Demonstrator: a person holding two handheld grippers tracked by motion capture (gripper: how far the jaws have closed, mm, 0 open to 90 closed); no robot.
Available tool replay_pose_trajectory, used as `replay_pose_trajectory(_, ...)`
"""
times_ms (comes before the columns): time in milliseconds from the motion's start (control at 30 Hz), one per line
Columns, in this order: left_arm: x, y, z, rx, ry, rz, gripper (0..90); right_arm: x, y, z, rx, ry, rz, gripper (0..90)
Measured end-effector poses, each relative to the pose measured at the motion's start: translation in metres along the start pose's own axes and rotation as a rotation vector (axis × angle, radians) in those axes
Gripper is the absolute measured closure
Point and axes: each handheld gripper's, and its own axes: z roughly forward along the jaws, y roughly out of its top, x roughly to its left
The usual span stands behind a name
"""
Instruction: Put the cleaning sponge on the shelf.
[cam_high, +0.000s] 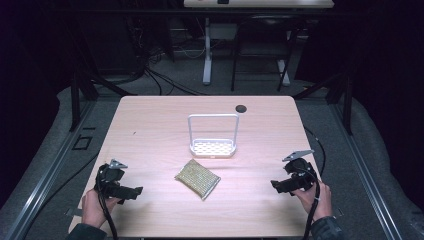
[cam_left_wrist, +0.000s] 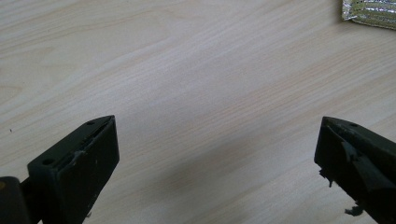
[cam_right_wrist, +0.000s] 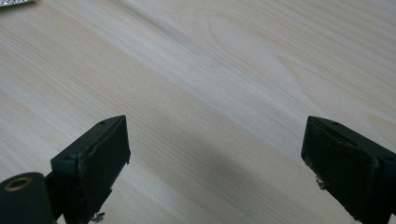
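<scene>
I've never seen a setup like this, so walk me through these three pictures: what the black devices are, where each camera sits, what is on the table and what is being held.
A person sits at a wooden table and holds a hand-operated tool in each hand. Each tool ends in two black jaws: call them tongs.

The wide picture comes from a fixed camera above the person, looking forward and down. The left tongs show at its left, the right tongs at its right, both pointing inward.

The other two pictures come from small cameras riding on the tools, looking along the jaws. In each, the two jaws stand wide apart over bare wood, so both tongs are open and hold nothing.

On the table lie a glittery gold scouring sponge in the middle and, just behind it, a white perforated holder with a tall loop handle. The sponge's corner peeks into the left gripper view.
</scene>
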Motion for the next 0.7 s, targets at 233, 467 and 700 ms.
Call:
replay_pose_trajectory(233, -0.001, 0.0, 0.0, -0.007, -0.003, -0.005, 0.2, 0.012, 0.009, -0.002, -0.018, 0.03, -0.038, 5.1)
replay_pose_trajectory(467, -0.001, 0.001, 0.0, -0.002, -0.001, 0.005, 0.1, 0.033, 0.021, 0.001, -0.009, 0.047, -0.106, 3.7)
replay_pose_trajectory(700, -0.001, 0.002, 0.001, -0.007, 0.002, -0.001, 0.0, 0.056, 0.038, 0.008, -0.013, 0.072, -0.155, 3.2)
